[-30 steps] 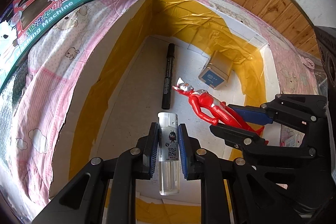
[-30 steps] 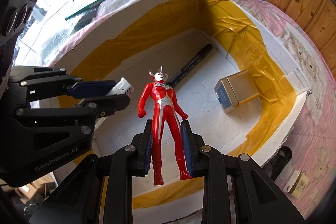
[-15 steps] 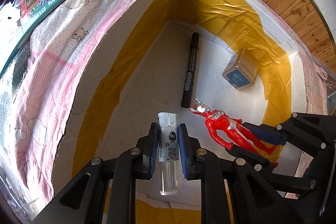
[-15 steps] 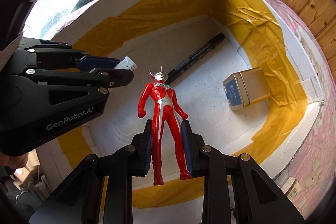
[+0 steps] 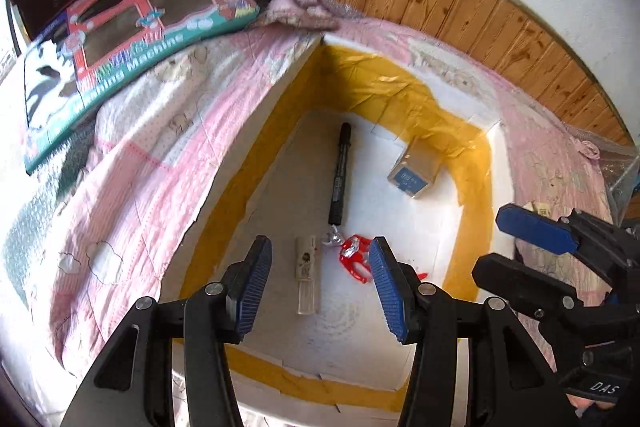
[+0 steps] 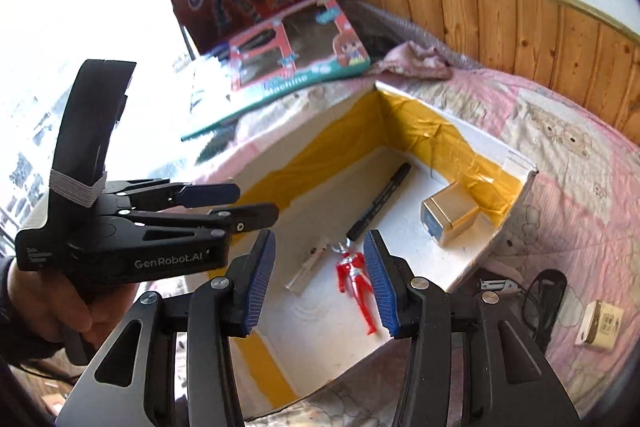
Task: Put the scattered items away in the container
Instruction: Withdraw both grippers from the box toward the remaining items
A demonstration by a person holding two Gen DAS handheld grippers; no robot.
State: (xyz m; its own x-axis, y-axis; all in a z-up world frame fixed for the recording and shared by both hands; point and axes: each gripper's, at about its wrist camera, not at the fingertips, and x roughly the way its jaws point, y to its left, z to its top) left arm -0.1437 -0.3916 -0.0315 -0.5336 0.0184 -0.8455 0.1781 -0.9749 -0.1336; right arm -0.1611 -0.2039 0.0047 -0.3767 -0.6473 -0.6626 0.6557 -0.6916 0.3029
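Two grippers hang above the white box (image 5: 496, 163), both spread wide and holding nothing: the left gripper (image 5: 320, 283) and the right gripper (image 6: 320, 279). On the box floor lie a red figure (image 6: 358, 279), a clear lighter (image 5: 307, 277) beside it, a black marker (image 5: 340, 173) and, toward the far corner, what looks like a gold tin (image 6: 450, 213).

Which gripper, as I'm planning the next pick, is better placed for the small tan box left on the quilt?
Right. The tan box lies on the quilt right of the container, nearest the right gripper, whose jaws are open.
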